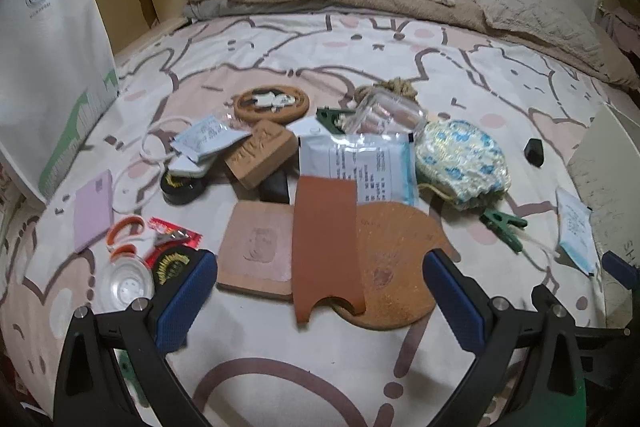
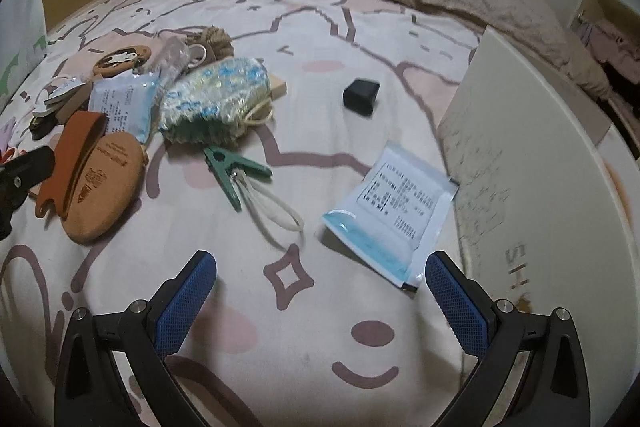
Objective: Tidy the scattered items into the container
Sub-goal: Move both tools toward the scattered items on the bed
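Hovering, left wrist view: left gripper (image 1: 320,287) jaws spread wide, nothing between the blue pads (image 1: 186,301), low over the bedsheet (image 1: 280,379).
Under jaws: brown leather strip (image 1: 326,247) lies across a square wooden coaster (image 1: 256,251) and a round cork mat (image 1: 400,263), all touching.
Pile centre: carved wooden block (image 1: 260,153), white mask packet (image 1: 358,163), clear plastic jar (image 1: 384,115) on its side, blue floral pouch (image 1: 460,159) just right of the packet.
Pile back: round coaster with white figure (image 1: 272,103), rope coil (image 1: 396,87) behind the jar.
Left side: lilac card (image 1: 94,209), black tape roll (image 1: 182,187), white cable (image 1: 152,147), small wipe sachet (image 1: 208,139), red wrapper (image 1: 174,233), clear round lid (image 1: 126,285) just beside left finger.
Right side: green clothespin (image 1: 504,225), small black cube (image 1: 534,151), another packet (image 1: 574,227) near the white container (image 1: 600,163) at frame edge.
Right wrist view: right gripper (image 2: 320,291) also wide apart, holding nothing, pads above the sheet.
Nearest item: face mask packet (image 2: 394,211), between the jaws' line and the container wall (image 2: 512,155), its corner near the right pad (image 2: 456,301).
Middle: green clothespin with a white loop (image 2: 236,175), black cube well apart, toward the container.
Left of view: floral pouch, cork mat, leather strip, other gripper's tip at the edge.
Container: tall white wall along the right, inside not visible.
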Demonstrator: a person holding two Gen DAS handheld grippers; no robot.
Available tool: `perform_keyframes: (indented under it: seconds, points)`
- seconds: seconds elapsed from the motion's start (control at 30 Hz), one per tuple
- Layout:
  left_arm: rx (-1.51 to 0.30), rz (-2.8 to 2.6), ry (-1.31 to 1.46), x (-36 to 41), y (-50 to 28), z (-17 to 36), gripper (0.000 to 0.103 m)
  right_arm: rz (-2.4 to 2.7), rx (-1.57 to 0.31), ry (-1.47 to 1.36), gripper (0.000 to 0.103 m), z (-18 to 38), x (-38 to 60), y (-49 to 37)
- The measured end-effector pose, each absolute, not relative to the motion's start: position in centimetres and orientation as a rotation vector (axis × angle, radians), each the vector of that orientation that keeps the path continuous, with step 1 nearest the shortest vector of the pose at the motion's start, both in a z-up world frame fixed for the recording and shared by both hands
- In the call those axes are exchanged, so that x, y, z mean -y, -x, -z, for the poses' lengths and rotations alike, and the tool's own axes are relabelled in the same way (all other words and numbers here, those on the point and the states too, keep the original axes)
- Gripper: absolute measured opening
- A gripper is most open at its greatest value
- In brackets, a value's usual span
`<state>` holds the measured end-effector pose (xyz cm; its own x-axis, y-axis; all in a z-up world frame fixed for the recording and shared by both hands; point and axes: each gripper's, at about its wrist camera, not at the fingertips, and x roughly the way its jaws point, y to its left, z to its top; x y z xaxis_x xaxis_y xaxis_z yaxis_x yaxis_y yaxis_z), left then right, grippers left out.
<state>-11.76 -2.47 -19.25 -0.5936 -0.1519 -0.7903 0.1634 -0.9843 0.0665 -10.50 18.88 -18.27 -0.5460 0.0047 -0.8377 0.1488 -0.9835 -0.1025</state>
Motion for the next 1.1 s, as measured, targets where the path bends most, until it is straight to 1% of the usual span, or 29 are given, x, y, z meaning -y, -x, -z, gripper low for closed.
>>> perform_keyframes:
  seconds: [0.13,0.3,0.6,0.93,1.1]
  points:
    - [-0.061,2.657,-1.343,2.5,12.2,20.5,0.103,2.667,-0.233,-1.482,0.103,19.4,-19.1,10.9]
    - [-0.048,2.673,-1.333,2.0,12.4,21.4,0.103,2.657,-0.187,-1.460,0.103,19.9,-19.3,11.2]
    - [-0.097,2.655,-1.368,2.4,13.0,23.3,0.103,2.662,-0.145,-1.433,0.103,20.5,-19.6,11.3]
    - [-0.041,2.670,-1.305,2.2,13.0,23.8,0.103,2.675,-0.143,-1.416,0.103,20.7,-19.6,11.1]
    - [-0.038,2.667,-1.324,2.4,13.1,23.8,0.103,2.684,-0.152,-1.418,0.103,20.7,-19.4,10.8]
